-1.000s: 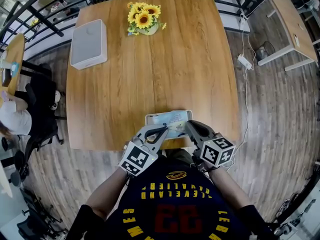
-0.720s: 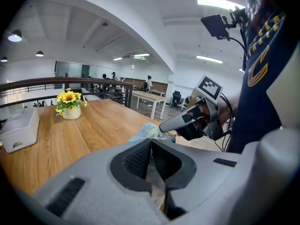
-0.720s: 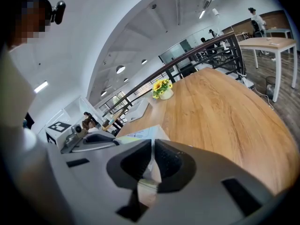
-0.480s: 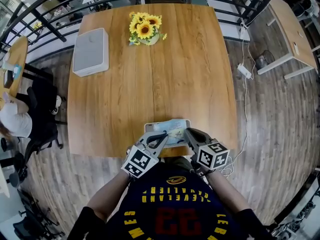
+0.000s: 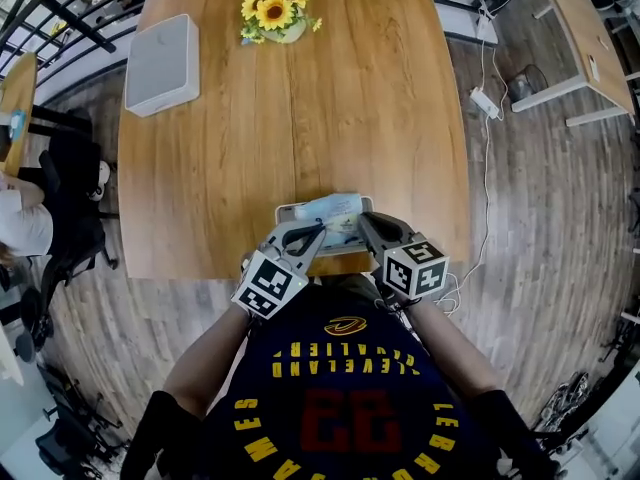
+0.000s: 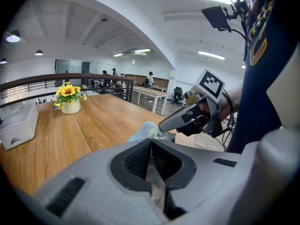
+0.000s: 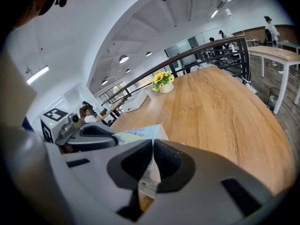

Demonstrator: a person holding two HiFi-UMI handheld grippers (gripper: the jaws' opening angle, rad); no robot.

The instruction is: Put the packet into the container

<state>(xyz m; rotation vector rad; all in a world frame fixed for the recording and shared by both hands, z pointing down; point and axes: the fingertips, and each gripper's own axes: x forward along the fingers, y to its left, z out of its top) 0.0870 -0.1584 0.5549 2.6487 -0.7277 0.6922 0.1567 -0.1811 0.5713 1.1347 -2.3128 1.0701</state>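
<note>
A pale printed packet point(image 5: 330, 210) lies tilted over a white container point(image 5: 284, 211) at the near edge of the wooden table point(image 5: 300, 118). My left gripper point(image 5: 320, 231) is at the packet's near edge, and in the left gripper view its jaws point(image 6: 151, 143) meet on that edge of the packet point(image 6: 146, 131). My right gripper point(image 5: 362, 218) is at the packet's right end. Its jaws are closing, and in the right gripper view their tips point(image 7: 153, 144) pinch the packet point(image 7: 138, 134). Most of the container is hidden under the packet.
A vase of sunflowers point(image 5: 268, 8) stands at the table's far edge, with a flat white box point(image 5: 160, 63) at the far left corner. A cable and power strip point(image 5: 487, 98) lie on the floor to the right. A seated person point(image 5: 20, 223) is at the left.
The head camera has shifted, so the table sits higher and further left in view. Both grippers stay at the packet on the container, in much the same places relative to it.
</note>
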